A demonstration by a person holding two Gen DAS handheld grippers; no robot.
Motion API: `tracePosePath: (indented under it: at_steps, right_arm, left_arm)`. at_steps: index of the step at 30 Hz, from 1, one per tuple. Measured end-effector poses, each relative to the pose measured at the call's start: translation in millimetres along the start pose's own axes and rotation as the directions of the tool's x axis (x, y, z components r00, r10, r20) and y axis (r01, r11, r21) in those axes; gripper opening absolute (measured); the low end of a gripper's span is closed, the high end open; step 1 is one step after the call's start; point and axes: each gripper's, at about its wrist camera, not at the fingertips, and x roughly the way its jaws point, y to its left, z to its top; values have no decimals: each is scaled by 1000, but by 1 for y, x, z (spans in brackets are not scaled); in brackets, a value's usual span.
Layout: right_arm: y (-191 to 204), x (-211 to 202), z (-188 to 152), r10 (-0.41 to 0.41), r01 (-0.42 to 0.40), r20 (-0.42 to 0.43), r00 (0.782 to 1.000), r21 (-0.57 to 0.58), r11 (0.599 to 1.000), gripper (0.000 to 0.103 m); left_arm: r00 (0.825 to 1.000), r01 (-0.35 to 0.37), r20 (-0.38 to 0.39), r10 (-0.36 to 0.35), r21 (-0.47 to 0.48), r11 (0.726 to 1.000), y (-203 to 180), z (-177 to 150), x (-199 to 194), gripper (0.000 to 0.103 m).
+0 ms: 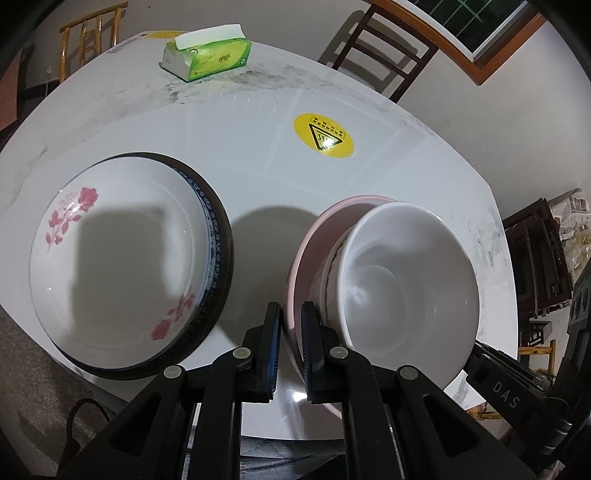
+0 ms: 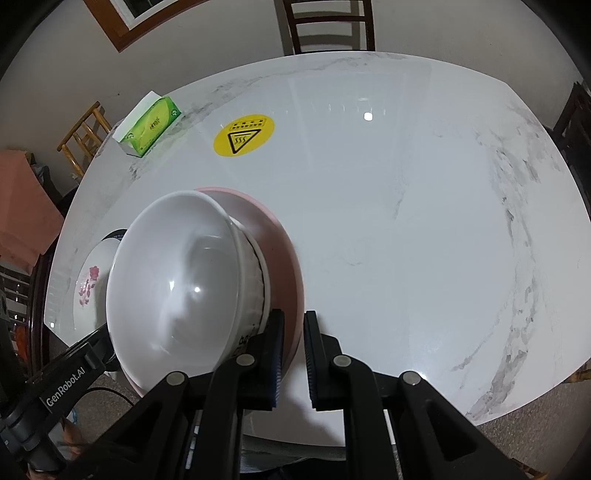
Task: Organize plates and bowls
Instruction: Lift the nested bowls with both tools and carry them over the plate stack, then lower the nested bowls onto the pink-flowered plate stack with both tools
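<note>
Both grippers — left (image 1: 291, 325), right (image 2: 293, 332) — are pinching the pale pink ceramic bowl's rim (image 1: 295, 266), stacked white bowl (image 1: 406, 280) inside — next, probably a level lift.

The right gripper (image 2: 293, 325) points down at a white marble table (image 2: 406, 221). Its two black fingers (image 2: 275, 350) are closed on the rim of a pink bowl (image 2: 284, 258), one finger inside the rim and one outside. A white bowl (image 2: 177, 277) sits inside the pink one, just left of the fingers, and looks tipped. Farther left, partly hidden behind the bowls, is a white plate with pink flowers (image 2: 90, 280). Ahead of the gripper is a round yellow sticker (image 2: 243, 136), and beyond it to the left a green tissue box (image 2: 149, 123). The other black gripper (image 2: 70, 384) pokes in at the lower left. A dark chair (image 2: 328, 26) stands at the far edge.
</note>
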Motion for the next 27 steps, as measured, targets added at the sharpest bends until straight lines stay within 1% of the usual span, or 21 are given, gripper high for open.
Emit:
tracePosePath:
  at_steps: [5, 14, 21, 27]
  right_arm:
    - [16, -5, 5, 8, -8, 8, 1000, -27, 1000, 11]
    - [59, -17, 20, 35, -33, 26, 999, -97, 995, 11]
    - [99, -16, 30, 65, -62, 20, 998, -151, 987, 11]
    - [131, -6, 32, 88, -89, -12, 996, -199, 976, 11]
  left_arm:
    - [1000, -9, 18, 10, -17, 1000, 9, 4, -12, 7]
    - [997, -30, 67, 33, -51, 998, 33, 18, -43, 6]
    - [993, -60, 99, 69, -93, 994, 63, 30, -64, 7]
    - [988, -95, 111, 110, -132, 987, 89, 33, -76, 7]
